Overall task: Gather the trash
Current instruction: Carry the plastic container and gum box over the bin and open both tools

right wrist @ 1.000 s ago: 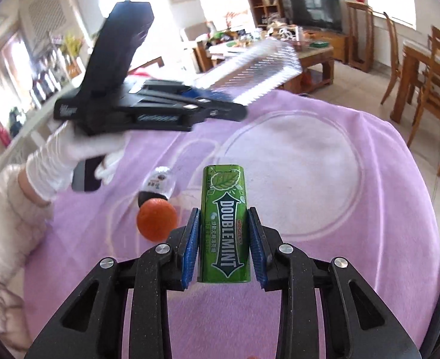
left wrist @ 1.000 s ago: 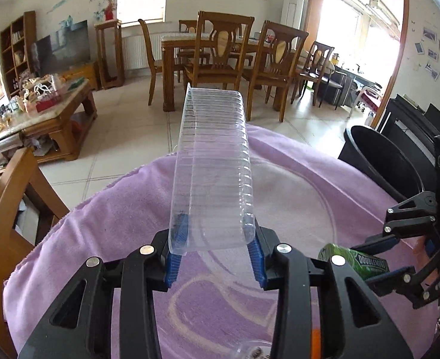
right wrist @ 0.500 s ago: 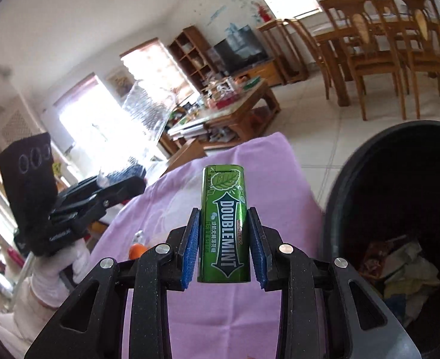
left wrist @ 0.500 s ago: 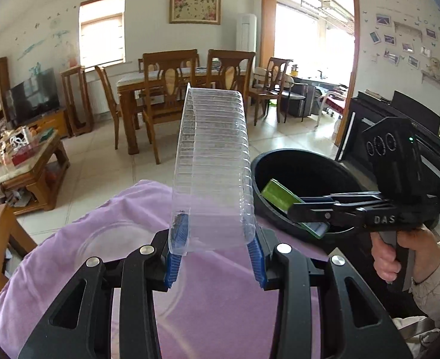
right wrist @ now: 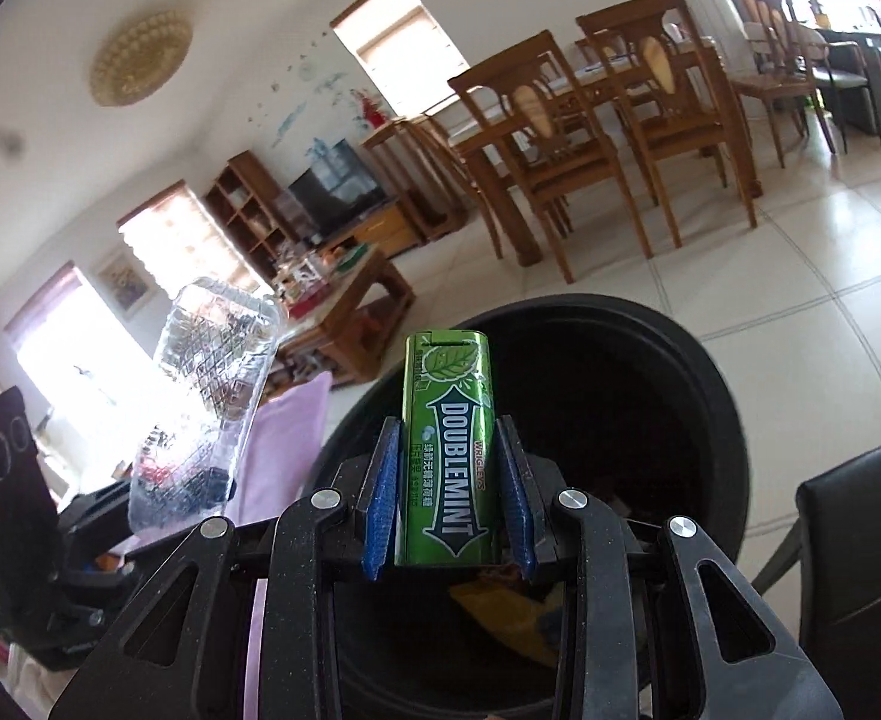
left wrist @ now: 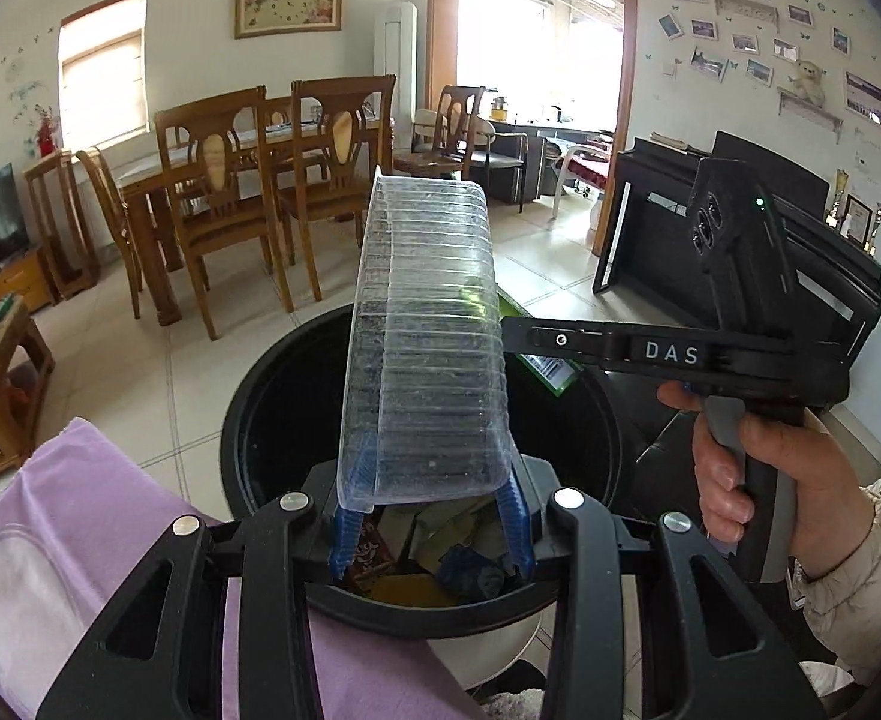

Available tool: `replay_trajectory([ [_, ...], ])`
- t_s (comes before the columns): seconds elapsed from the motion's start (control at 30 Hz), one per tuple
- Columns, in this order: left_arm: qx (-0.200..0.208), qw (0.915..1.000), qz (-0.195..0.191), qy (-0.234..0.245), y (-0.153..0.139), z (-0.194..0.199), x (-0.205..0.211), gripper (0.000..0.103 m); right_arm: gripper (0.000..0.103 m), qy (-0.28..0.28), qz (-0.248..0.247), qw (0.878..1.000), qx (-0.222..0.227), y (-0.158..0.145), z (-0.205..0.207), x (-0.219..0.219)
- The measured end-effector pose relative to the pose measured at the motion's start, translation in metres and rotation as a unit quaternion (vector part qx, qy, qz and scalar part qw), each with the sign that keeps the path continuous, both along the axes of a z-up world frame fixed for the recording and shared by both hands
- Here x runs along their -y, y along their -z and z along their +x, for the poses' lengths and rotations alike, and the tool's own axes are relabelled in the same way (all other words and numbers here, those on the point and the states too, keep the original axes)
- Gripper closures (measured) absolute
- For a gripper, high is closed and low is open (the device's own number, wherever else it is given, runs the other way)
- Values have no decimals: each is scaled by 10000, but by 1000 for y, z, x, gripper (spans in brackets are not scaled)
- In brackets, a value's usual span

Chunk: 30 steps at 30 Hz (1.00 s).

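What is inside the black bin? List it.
Inside the black bin: crumpled wrappers and paper scraps, something yellow. The clear plastic tray, gum pack and gripper fingers cover the rest.

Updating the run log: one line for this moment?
left gripper: holds clear plastic tray | right gripper: holds Doublemint pack | both over black bin

Right hand-held gripper [right wrist: 449, 495] is clamped on a green Doublemint gum pack [right wrist: 449, 450], held upright between the blue pads [right wrist: 380, 504]. Pack is seen over the open black trash bin [right wrist: 710, 420]; wrappers and paper are visible inside. At left, a clear ridged plastic container [right wrist: 206, 402] is held in the left hand-held gripper [right wrist: 158, 492]. Purple cloth [right wrist: 284, 450] is seen beside the bin rim.
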State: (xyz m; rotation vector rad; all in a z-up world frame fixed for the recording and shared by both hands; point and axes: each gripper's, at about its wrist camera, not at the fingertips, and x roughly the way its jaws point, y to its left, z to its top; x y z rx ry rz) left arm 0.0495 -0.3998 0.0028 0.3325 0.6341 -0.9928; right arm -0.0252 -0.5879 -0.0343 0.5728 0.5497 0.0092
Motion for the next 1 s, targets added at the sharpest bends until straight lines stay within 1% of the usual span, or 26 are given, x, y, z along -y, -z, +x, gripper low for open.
replay_trajectory([
  [0.1,-98,9998,176,-13,12,5,12,65,72,167,-110,9998,-81,10,2,8],
  [0.27,-484,9975,509,-97,31,21,25,65,72,319,-148,9992,-186,25,16,7],
  [0.37,-681,9960,570,-121,39,30,30,65,72,345,-198,9989,-230,29,23,2],
  [0.57,-882,9938,642,-225,45,42,34,64,71,352,-178,9989,-253,34,34,-1],
  [0.67,-769,9945,651,-291,44,40,32,63,71,325,-144,9990,-260,32,36,-10],
  [0.73,-703,9943,718,-350,46,36,36,62,67,301,-104,9992,-235,32,37,-11],
  [0.77,-692,9944,726,-343,46,35,36,54,60,298,-103,9993,-191,31,37,-12],
  [0.8,-625,9946,742,-366,45,33,36,47,55,305,-121,9994,-148,29,36,-13],
  [0.83,-526,9951,738,-402,44,31,35,32,55,297,-137,9994,-103,27,36,-15],
  [0.87,-435,9958,700,-394,43,29,35,25,54,278,-132,9995,-69,24,36,-16],
  [0.93,-257,9974,614,-289,40,22,33,22,52,277,-134,9995,-2,20,36,-19],
  [1.0,-59,9972,708,-227,40,16,35,22,40,297,-136,9994,102,16,34,-22],
])
